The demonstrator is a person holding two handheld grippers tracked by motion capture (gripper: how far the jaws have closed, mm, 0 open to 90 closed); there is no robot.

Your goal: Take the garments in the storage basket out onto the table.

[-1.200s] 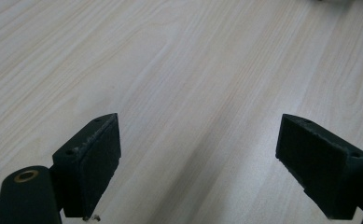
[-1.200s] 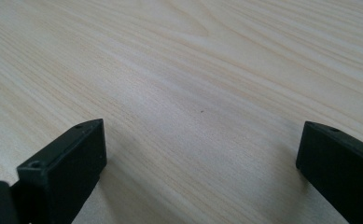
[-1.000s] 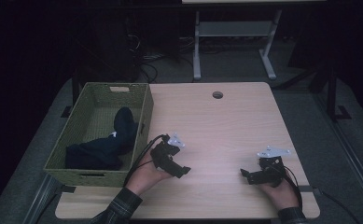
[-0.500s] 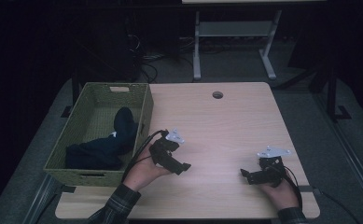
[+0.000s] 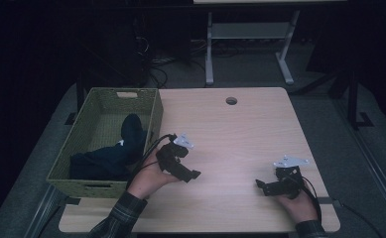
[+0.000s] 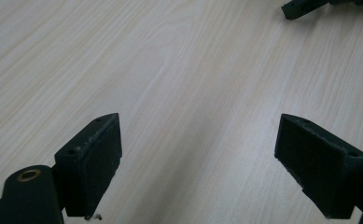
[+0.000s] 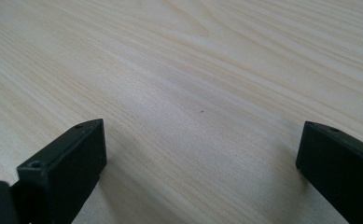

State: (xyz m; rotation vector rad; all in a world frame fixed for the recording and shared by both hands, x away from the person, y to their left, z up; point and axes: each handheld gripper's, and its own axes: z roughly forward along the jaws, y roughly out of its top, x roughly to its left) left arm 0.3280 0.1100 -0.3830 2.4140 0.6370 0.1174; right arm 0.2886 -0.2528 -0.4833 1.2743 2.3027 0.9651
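Note:
A woven green basket [image 5: 153, 116] stands at the table's left edge with dark blue clothing [image 5: 108, 156] bunched inside it. My left gripper [image 5: 194, 174] hovers just right of the basket, tilted down toward the table middle; its own view [image 6: 198, 154] shows both jaws wide apart over bare wood, so it is open and empty. My right gripper [image 5: 259, 184] rests low near the front right of the table and points left; its jaws [image 7: 198, 163] also stand far apart with nothing between them. The tip of the right gripper [image 6: 303, 7] appears at the top right of the left gripper view.
The light wooden table [image 5: 240, 134] has a round cable hole [image 5: 231, 100] near its far edge. Beyond it stand a white table frame [image 5: 250, 34] and loose cables [image 5: 153, 59] on the dark floor. A plaid sleeve [image 5: 118, 215] enters from the bottom.
My left hand and gripper have drifted slightly up and away from the table's front edge. The right gripper has stayed in place.

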